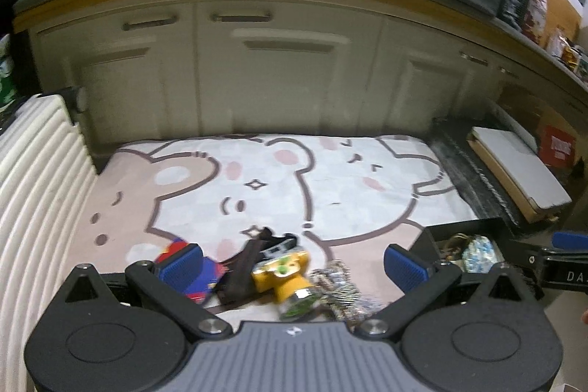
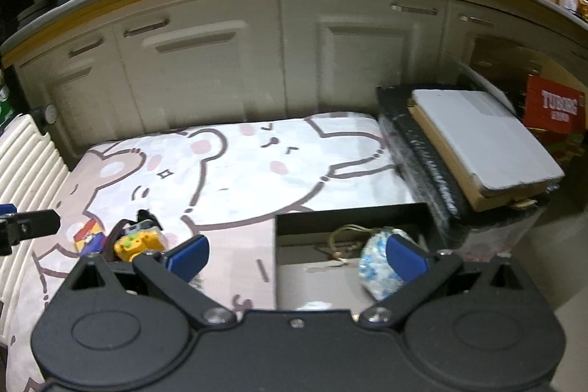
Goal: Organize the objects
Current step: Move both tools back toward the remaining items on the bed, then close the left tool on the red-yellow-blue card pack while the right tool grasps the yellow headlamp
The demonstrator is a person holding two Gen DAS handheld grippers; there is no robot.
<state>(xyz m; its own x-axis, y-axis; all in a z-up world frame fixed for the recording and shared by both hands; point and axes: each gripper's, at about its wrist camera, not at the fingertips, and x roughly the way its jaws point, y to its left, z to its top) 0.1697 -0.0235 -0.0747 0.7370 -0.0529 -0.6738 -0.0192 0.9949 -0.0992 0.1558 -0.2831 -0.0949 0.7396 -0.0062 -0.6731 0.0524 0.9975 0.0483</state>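
A heap of small objects lies on the bear-print mat [image 1: 279, 179]: a yellow toy [image 1: 281, 276], a dark strap [image 1: 244, 263], a red and blue card [image 1: 183, 267] and a shiny beaded piece [image 1: 340, 285]. My left gripper [image 1: 292, 265] is open just above this heap. A black box [image 2: 349, 219] stands at the mat's right end and holds a blue-white wrapped ball [image 2: 378, 267] and a wire loop [image 2: 343, 237]. My right gripper [image 2: 296, 254] is open over the box's left wall. The yellow toy [image 2: 137, 243] shows at the left in the right wrist view.
Cream cabinet doors [image 1: 257, 72] close off the far side. A ribbed white case [image 1: 33, 190] stands at the left. A black ledge with a grey board on a wooden frame [image 2: 485, 142] lies at the right, with a red carton [image 2: 555, 105] behind.
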